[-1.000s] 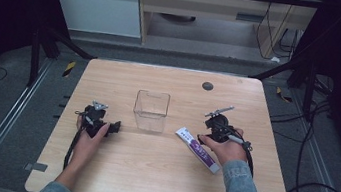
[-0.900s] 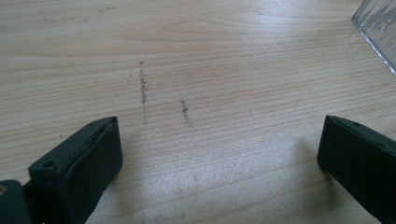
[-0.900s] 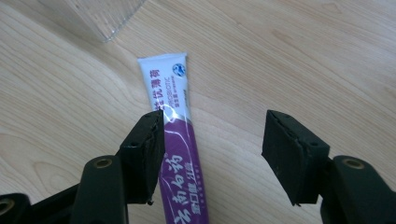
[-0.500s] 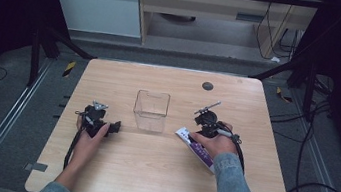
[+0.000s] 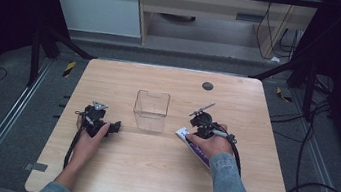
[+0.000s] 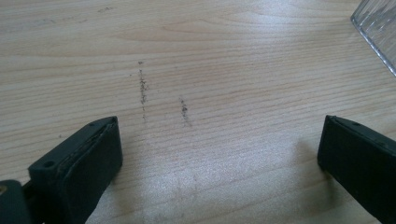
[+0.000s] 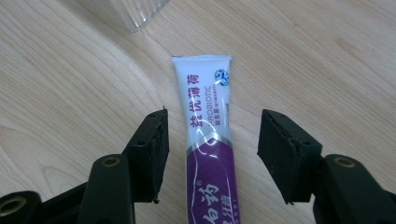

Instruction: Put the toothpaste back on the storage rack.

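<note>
A white and purple toothpaste tube point(image 7: 205, 140) lies flat on the wooden table point(image 5: 147, 173), its crimped white end point(image 5: 182, 132) pointing toward a clear plastic box point(image 5: 151, 111). My right gripper point(image 7: 212, 126) straddles the tube, one black jaw on each side with a gap between each pad and the tube. Its jaws have just been closing with the tube between them. In the high view the right gripper point(image 5: 193, 132) sits just right of the box. My left gripper point(image 5: 112, 127) rests on the table left of the box, jaws wide open over bare wood point(image 6: 219, 135).
The clear box's corner point(image 6: 380, 28) shows at the top right of the left gripper view, and its edge point(image 7: 140, 11) at the top of the right gripper view. A dark round hole point(image 5: 207, 86) sits near the table's far edge. Cables trail from both grippers.
My right gripper has moved left along the tube toward the clear box and come down over its white end. The left gripper has stayed where it was.
</note>
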`<state>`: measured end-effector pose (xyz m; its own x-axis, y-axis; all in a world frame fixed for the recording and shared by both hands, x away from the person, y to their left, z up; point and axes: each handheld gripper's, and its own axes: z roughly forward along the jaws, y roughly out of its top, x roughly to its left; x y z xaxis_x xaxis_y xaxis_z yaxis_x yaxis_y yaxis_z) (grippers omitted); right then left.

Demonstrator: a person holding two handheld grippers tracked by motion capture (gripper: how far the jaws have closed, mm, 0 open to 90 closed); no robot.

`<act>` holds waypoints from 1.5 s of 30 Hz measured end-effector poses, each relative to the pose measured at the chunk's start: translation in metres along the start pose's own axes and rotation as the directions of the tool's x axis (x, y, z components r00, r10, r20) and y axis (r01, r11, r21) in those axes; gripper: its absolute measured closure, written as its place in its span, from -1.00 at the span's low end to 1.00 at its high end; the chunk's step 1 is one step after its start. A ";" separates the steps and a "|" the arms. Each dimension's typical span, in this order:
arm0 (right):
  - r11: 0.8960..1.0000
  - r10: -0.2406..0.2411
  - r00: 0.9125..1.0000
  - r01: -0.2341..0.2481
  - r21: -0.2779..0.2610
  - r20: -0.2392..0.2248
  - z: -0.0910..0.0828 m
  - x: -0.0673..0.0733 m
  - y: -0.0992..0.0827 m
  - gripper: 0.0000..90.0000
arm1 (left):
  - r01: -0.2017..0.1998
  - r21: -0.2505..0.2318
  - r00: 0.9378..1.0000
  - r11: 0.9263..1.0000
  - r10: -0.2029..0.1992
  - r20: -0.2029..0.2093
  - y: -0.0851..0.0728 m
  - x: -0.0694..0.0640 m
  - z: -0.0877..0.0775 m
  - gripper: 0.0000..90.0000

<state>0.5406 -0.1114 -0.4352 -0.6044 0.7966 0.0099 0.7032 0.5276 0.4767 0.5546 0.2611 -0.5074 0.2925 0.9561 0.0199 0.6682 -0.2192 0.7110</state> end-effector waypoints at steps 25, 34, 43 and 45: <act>0.993 -0.030 0.999 0.028 0.117 0.016 0.035 0.001 -0.003 0.08 | -0.004 0.000 1.000 1.000 0.004 0.005 0.000 0.000 0.000 -1.00; 0.992 -0.024 1.000 0.024 0.124 0.002 0.038 0.000 -0.006 0.19 | -0.005 0.000 1.000 1.000 0.005 0.005 0.000 0.000 0.000 -1.00; 0.991 -0.041 0.999 0.041 0.129 -0.004 0.038 0.000 -0.005 0.32 | -0.005 0.000 1.000 1.000 0.005 0.005 0.000 0.000 0.000 -1.00; 0.990 -0.042 0.999 0.043 0.131 -0.006 0.038 0.001 -0.005 0.35 | -0.005 0.000 1.000 1.000 0.005 0.005 0.000 0.000 0.000 -1.00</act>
<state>0.5510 -0.1021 -0.4707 -0.6358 0.7719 -0.0051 0.7197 0.5952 0.3575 0.5548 0.2615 -0.5074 0.2993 0.9540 0.0200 0.6669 -0.2241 0.7106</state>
